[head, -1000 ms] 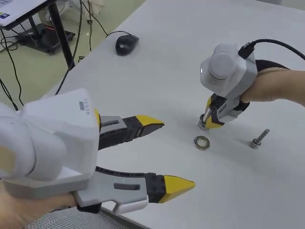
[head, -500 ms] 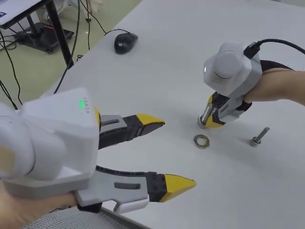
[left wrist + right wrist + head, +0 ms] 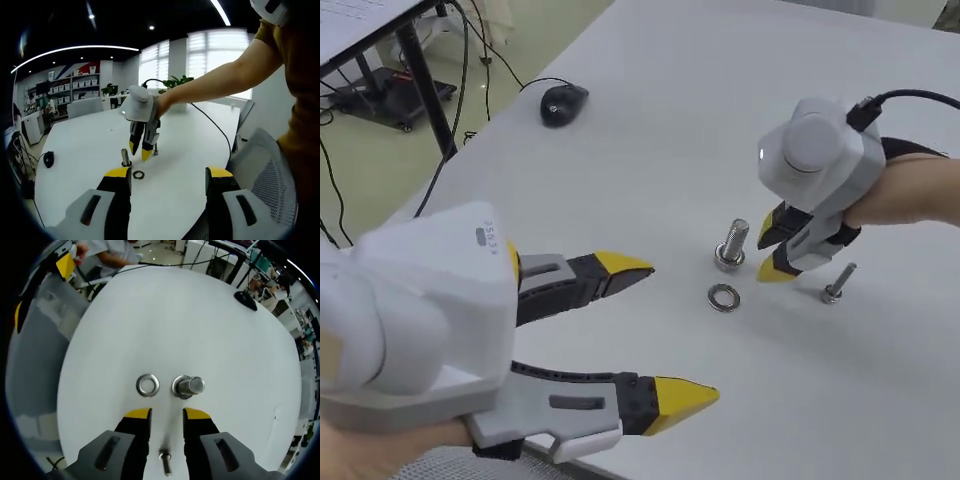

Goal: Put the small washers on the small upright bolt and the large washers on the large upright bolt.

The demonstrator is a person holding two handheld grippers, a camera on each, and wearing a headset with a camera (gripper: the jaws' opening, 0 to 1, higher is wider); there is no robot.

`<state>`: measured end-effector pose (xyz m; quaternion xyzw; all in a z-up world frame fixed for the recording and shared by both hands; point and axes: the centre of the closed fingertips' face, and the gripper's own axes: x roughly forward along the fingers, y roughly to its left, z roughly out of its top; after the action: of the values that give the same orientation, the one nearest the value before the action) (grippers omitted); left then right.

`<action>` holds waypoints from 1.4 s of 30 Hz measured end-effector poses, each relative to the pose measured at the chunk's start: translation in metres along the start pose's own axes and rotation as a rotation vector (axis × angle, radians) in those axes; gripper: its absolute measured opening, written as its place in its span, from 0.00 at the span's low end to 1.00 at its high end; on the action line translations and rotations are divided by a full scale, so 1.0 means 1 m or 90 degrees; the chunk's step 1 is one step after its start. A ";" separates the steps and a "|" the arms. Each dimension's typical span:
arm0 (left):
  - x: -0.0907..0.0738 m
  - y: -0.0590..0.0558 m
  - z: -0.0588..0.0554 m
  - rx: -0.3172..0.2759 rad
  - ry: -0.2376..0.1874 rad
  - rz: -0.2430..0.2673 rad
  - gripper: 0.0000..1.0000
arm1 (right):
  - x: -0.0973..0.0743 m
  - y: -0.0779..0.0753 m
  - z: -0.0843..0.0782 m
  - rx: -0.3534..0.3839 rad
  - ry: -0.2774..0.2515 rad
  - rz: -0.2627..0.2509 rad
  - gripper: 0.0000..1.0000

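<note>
A large steel bolt (image 3: 730,245) stands upright on the white table (image 3: 650,130), thread pointing up. One large washer (image 3: 723,297) lies flat just in front of it. A small bolt (image 3: 838,283) lies on its side to the right. My right gripper (image 3: 770,249) hovers just right of the large bolt, open, with nothing between its jaws. In the right gripper view, the washer (image 3: 148,384) and large bolt (image 3: 188,386) sit just ahead of the right gripper (image 3: 167,415), with the small bolt (image 3: 165,460) below. My left gripper (image 3: 660,330) is held open near the table's front edge, well left of the parts.
A black computer mouse (image 3: 563,102) with its cable lies at the far left of the table. Beyond the table's left edge stands a desk leg (image 3: 425,85) with cables on the floor. A mesh chair (image 3: 272,175) is close by the table's near edge.
My right gripper has let go of the large bolt and drawn back to the right. The bolt now stands on its own. The left gripper has kept its place.
</note>
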<state>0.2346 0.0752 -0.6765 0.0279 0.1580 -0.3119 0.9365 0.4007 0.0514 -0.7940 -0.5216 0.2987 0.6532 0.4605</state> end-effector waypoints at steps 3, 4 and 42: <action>0.000 -0.001 0.001 0.005 0.001 0.000 0.59 | 0.004 0.004 -0.002 0.002 0.000 0.010 0.26; -0.001 -0.001 0.003 0.005 -0.002 0.001 0.59 | 0.005 0.005 -0.002 0.002 0.000 0.011 0.26; -0.002 0.010 0.005 -0.001 -0.015 0.006 0.59 | 0.039 0.025 0.027 0.007 -0.012 0.057 0.32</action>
<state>0.2406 0.0830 -0.6713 0.0240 0.1474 -0.3080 0.9396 0.3655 0.0765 -0.8261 -0.4990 0.3207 0.6764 0.4365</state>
